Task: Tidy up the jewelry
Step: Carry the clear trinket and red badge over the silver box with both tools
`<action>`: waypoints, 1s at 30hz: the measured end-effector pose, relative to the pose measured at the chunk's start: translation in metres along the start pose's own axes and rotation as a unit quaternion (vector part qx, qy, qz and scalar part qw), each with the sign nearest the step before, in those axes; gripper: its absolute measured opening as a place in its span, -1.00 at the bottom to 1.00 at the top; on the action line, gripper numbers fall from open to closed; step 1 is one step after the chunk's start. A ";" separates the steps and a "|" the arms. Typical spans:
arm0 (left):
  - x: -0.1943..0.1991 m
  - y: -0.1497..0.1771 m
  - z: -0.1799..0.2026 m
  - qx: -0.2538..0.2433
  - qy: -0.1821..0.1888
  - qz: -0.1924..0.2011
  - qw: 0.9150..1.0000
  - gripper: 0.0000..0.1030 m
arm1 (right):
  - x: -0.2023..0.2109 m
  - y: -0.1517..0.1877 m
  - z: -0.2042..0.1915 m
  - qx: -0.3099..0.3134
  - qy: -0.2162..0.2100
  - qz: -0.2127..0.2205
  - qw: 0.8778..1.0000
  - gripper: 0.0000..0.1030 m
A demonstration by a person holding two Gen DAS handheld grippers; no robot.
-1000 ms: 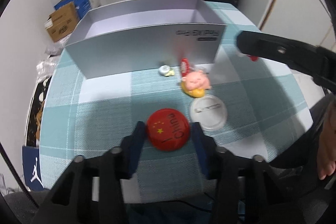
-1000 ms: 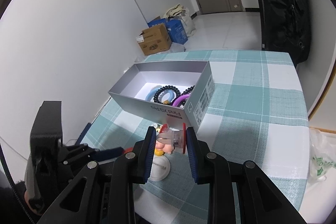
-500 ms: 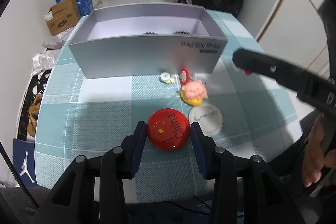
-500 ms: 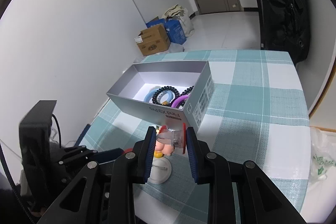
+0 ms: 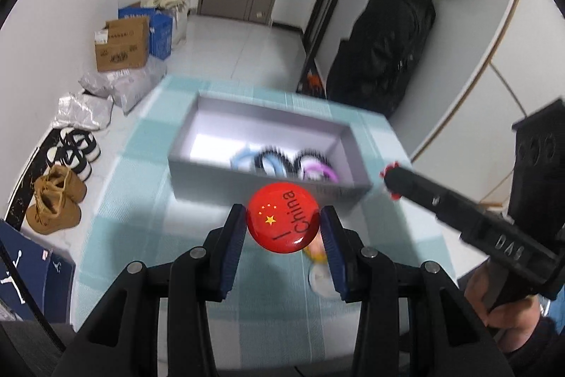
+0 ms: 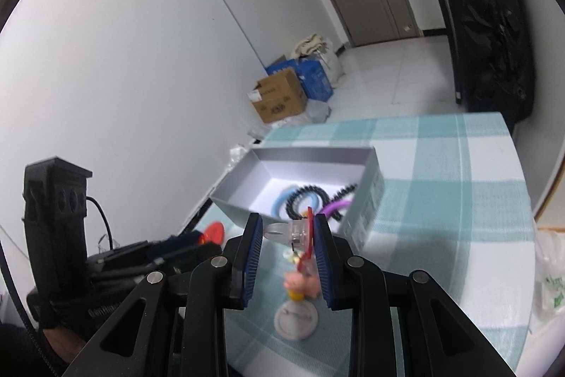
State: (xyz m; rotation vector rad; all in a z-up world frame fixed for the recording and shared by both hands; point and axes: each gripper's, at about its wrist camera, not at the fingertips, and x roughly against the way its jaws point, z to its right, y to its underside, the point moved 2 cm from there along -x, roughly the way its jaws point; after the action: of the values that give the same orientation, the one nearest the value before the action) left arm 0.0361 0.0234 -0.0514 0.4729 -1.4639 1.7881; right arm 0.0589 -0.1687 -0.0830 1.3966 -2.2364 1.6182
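Tabletop (image 6: 441,200), checked cloth, bearing the grey box (image 5: 254,181) at its far side; bracelets (image 6: 307,200) already lie inside. My left jaws (image 5: 282,228) pinch the red badge (image 5: 282,218), which a second ago sat low over the cloth and now hangs raised at the box's near wall, so its drop-in looks next. My right jaws (image 6: 287,232) pinch a clear ring (image 6: 293,230) near the box's right corner, unmoved. A pig charm (image 6: 302,285) and white disc (image 6: 296,318) remain on the cloth, unsorted.
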 end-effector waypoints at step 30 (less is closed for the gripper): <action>-0.064 -0.056 -0.024 0.013 0.003 -0.041 0.999 -0.28 | -0.060 -0.053 0.025 -0.031 -0.025 0.004 0.999 -0.45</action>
State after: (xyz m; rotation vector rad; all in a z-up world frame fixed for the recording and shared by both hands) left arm 0.1231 0.0279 -0.0660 0.5319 -1.3984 1.7452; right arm 0.1413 -0.1528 -0.0863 1.4290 -2.3014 1.5182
